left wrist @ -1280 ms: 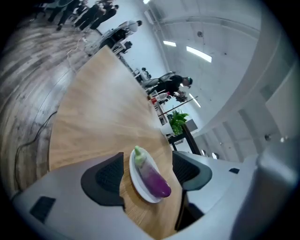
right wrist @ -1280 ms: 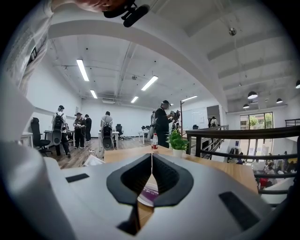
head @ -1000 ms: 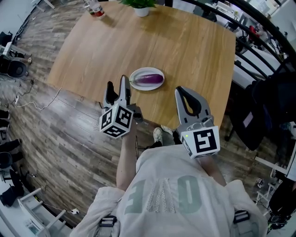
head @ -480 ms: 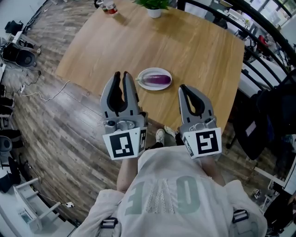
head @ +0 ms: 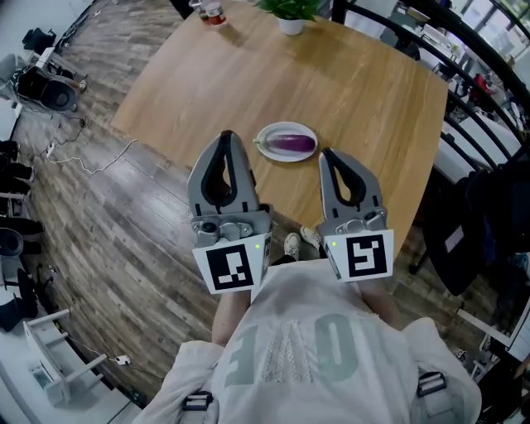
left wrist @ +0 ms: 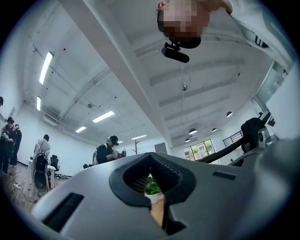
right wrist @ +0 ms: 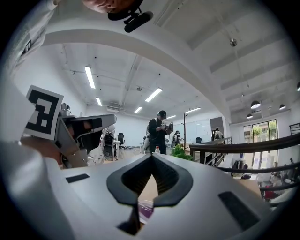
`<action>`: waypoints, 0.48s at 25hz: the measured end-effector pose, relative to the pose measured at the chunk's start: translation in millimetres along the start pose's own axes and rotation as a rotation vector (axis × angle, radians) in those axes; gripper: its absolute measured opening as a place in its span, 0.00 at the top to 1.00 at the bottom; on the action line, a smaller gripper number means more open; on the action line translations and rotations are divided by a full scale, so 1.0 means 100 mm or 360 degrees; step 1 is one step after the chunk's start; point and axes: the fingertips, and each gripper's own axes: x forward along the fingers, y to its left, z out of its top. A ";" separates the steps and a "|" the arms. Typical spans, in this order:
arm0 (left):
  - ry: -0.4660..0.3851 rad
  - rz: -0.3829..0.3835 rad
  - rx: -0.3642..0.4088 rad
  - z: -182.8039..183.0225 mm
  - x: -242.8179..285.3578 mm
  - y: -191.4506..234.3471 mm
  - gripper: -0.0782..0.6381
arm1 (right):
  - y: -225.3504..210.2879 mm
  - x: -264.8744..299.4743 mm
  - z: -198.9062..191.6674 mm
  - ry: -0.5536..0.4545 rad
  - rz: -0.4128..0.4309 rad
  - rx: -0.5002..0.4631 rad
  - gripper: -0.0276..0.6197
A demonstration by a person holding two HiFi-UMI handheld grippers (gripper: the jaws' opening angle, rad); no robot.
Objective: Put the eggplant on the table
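Observation:
A purple eggplant lies on a small white plate near the front edge of the round wooden table. I hold both grippers up in front of my chest, short of the table edge. My left gripper has just been closing; its jaws now meet with nothing between them. My right gripper is also shut and empty, and its tip sits just right of the plate in the picture. In the right gripper view, the eggplant shows through the gap below the shut right gripper. The left gripper points slightly upward.
A potted plant and a small bottle stand at the table's far edge. A dark railing runs along the right. Cables and black equipment lie on the wood floor at left. People stand far off in the room.
My left gripper has risen and rolled until its marker cube faces me, and its jaws went from wide open to shut. The right gripper rose slightly.

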 end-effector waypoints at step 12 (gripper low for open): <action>-0.0106 -0.0058 -0.0100 0.21 0.02 -0.05 0.88 | 0.08 -0.07 0.07 -0.0028 0.0039 -0.0080 0.93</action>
